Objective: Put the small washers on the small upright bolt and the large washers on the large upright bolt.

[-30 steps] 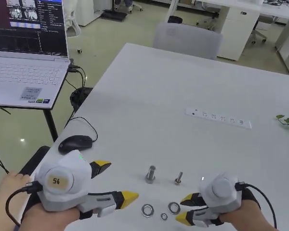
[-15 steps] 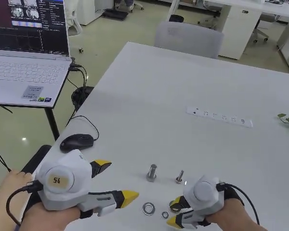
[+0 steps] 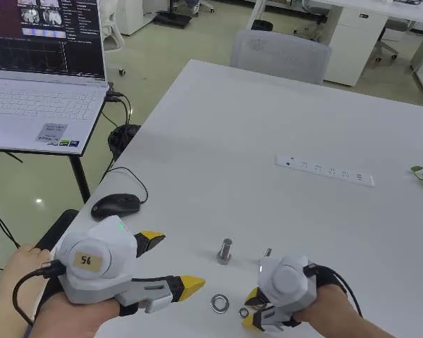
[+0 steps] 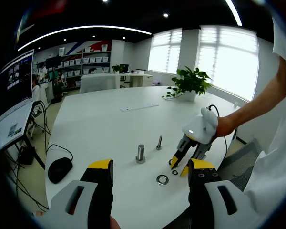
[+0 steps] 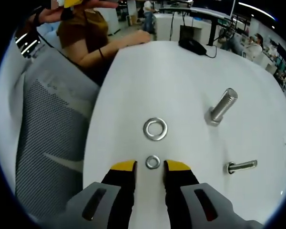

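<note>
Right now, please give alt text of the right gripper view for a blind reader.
The right gripper, jaws open, brackets a small washer on the white table. Beyond lies a large washer; the large bolt and small bolt stand to the view's right.

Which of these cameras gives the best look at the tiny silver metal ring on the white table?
The right gripper view: the small flat silver washer lies large and sharp between the open jaws of the right gripper. In the head view and the left gripper view it is a mere speck beside that gripper.
</note>
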